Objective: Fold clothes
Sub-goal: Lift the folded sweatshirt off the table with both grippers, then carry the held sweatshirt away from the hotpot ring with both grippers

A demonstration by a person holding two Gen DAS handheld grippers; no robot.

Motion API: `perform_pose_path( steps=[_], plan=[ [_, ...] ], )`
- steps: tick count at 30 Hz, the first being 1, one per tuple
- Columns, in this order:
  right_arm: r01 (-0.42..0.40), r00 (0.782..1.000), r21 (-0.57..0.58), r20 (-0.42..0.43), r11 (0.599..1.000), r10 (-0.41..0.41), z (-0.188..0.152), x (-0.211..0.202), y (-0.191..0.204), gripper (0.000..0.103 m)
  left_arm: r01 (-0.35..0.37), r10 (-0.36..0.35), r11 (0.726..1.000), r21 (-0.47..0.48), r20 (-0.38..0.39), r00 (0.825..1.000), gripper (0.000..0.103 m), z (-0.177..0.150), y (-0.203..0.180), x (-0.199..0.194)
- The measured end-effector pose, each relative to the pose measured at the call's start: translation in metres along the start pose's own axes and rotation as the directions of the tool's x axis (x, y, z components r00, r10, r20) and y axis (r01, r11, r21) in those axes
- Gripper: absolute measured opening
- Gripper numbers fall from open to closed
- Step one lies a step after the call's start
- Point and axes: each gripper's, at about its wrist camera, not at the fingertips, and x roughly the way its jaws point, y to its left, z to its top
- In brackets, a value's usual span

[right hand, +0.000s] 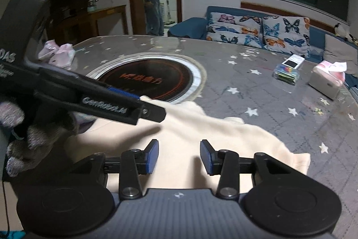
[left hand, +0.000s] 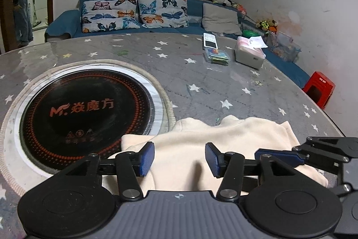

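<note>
A cream garment point(left hand: 223, 133) lies folded on the grey star-patterned table point(left hand: 201, 82), near its front edge. My left gripper point(left hand: 180, 158) hovers just above the garment's near part, open, with only cloth beneath the blue pads. The right gripper point(left hand: 288, 155) comes in from the right over the garment's right side. In the right wrist view the right gripper point(right hand: 179, 156) is open over the cream garment point(right hand: 201, 131), nothing between its pads. The left gripper point(right hand: 147, 108) reaches in from the left over the garment's far corner, held by a gloved hand point(right hand: 20, 138).
A round black cooktop point(left hand: 89, 109) is set into the table left of the garment. A remote point(left hand: 210, 40), a clear card box point(left hand: 217, 55) and a tissue box point(left hand: 250, 53) sit at the far right. Behind are a blue sofa point(left hand: 64, 24), a red stool point(left hand: 320, 89) and a person point(left hand: 21, 8).
</note>
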Motion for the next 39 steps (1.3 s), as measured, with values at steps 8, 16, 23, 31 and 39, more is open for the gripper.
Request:
perform_pose_path(
  steps=[8,16,23,31,39],
  plan=[
    [-0.062,0.998,-0.101,-0.026,0.993,0.06,-0.01,-0.01,0.029,0.051,-0.045,0.047,0.998,-0.048,0.033,0.998,0.063,-0.007,0.017,-0.019],
    [-0.119,0.993,-0.248,-0.043,0.961,0.111,-0.012,-0.008,0.064,0.054,-0.086,0.096,0.983,-0.162,0.056,0.994,0.063,-0.016,0.052,-0.043],
    [-0.16,0.987,-0.403,-0.062,0.901,0.147,-0.016,0.008,0.102,0.057,-0.083,0.093,0.967,-0.243,0.033,0.995,0.063,-0.027,0.073,-0.052],
    [-0.104,0.995,-0.458,-0.042,0.883,0.095,-0.02,0.024,0.116,0.032,-0.005,0.01,0.941,-0.338,0.012,1.0,0.07,-0.038,0.076,-0.056],
    [-0.15,0.987,-0.303,0.01,0.941,0.161,-0.002,0.008,0.089,0.017,0.066,-0.082,0.867,-0.493,-0.012,0.997,0.078,-0.037,0.074,-0.044]
  ],
)
